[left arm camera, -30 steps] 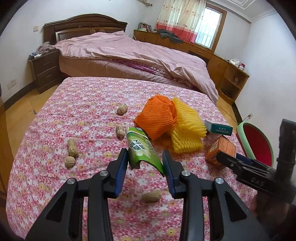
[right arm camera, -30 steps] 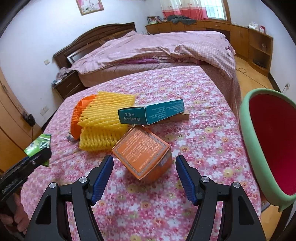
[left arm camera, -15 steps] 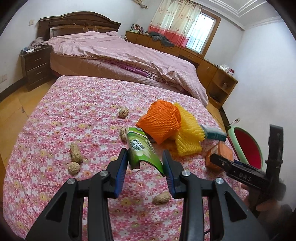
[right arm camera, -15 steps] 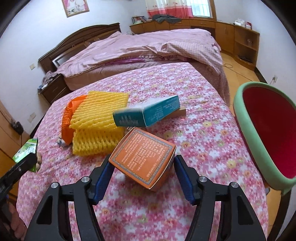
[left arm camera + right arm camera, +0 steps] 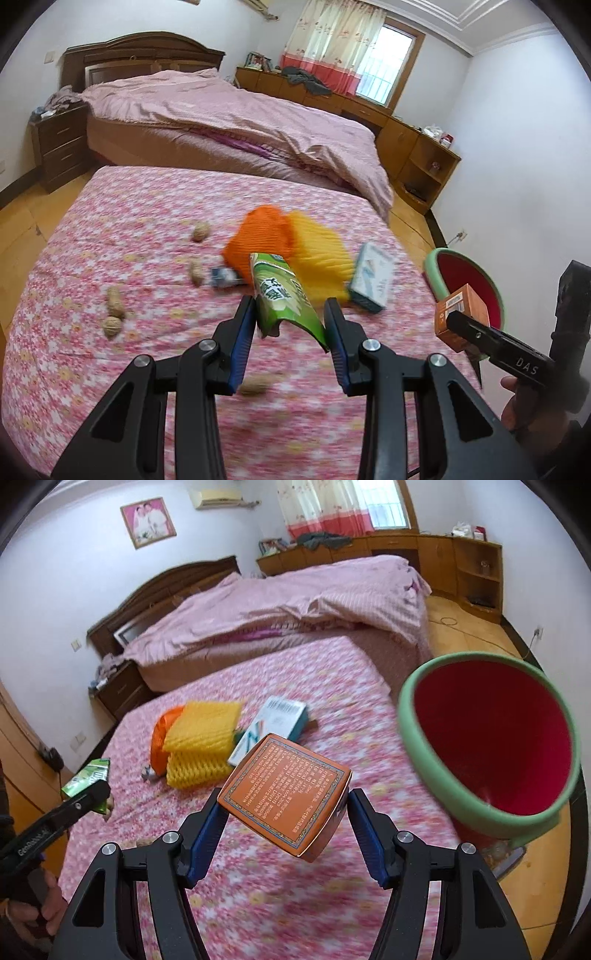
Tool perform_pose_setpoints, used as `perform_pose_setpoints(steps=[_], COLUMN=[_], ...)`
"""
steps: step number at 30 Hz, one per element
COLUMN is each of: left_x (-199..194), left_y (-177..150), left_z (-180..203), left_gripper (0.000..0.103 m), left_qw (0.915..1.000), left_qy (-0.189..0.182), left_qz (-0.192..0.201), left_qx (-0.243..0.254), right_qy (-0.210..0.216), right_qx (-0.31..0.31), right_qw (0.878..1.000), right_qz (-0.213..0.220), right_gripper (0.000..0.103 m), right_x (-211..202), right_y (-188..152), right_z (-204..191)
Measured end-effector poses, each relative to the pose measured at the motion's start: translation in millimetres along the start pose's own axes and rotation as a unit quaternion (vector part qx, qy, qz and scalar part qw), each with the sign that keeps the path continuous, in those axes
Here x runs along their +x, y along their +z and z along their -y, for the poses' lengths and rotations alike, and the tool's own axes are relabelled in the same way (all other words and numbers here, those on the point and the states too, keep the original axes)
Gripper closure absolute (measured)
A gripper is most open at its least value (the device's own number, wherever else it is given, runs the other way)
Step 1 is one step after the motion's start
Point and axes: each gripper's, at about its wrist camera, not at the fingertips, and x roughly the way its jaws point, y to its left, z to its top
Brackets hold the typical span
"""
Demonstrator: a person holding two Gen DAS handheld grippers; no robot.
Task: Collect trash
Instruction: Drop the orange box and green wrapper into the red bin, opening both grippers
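Note:
My left gripper (image 5: 290,314) is shut on a crumpled green wrapper (image 5: 282,291), held above the pink floral tablecloth (image 5: 110,229). My right gripper (image 5: 282,805) is shut on an orange box (image 5: 286,794), lifted off the cloth and tilted, left of the red bin with a green rim (image 5: 491,734). From the left wrist view the orange box (image 5: 461,310) hangs in front of the bin (image 5: 467,273). Orange and yellow foam nets (image 5: 201,734) and a teal-and-white carton (image 5: 275,720) lie on the cloth.
Several peanuts and walnuts (image 5: 114,306) are scattered on the cloth's left part; one peanut (image 5: 255,386) lies under my left gripper. A small blue scrap (image 5: 223,277) rests by the orange net. A bed (image 5: 229,122) and wooden cabinets (image 5: 417,155) stand behind.
My right gripper closed on the orange box and lifted it up and right toward the bin. The teal carton tipped over. My left gripper rose a little, wrapper still held.

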Motion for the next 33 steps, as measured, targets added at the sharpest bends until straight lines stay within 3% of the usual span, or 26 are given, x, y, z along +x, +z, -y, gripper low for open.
perform_pose_setpoints(steps=[12,23,33], left_x=[28,79,123], left_y=[14,7,-1], left_z=[104,192,244], left_gripper=[0.065,0.065,0.063], left_qw=[0.9973,0.9876,0.978], left_qy=[-0.052,-0.095,-0.117], left_qz=[-0.033,-0.079,-0.112], left_qx=[0.042,0.096,0.131], right_qy=[-0.029,-0.043,-0.04], right_qx=[0.037,0.097,0.12], right_qw=[0.998,0.993,0.991], right_qz=[0.043,0.047,0.042], right_gripper=[0.036,0.036,0.035], right_x=[-47,-54,-52], right_y=[17,24,29], right_z=[84,159,197])
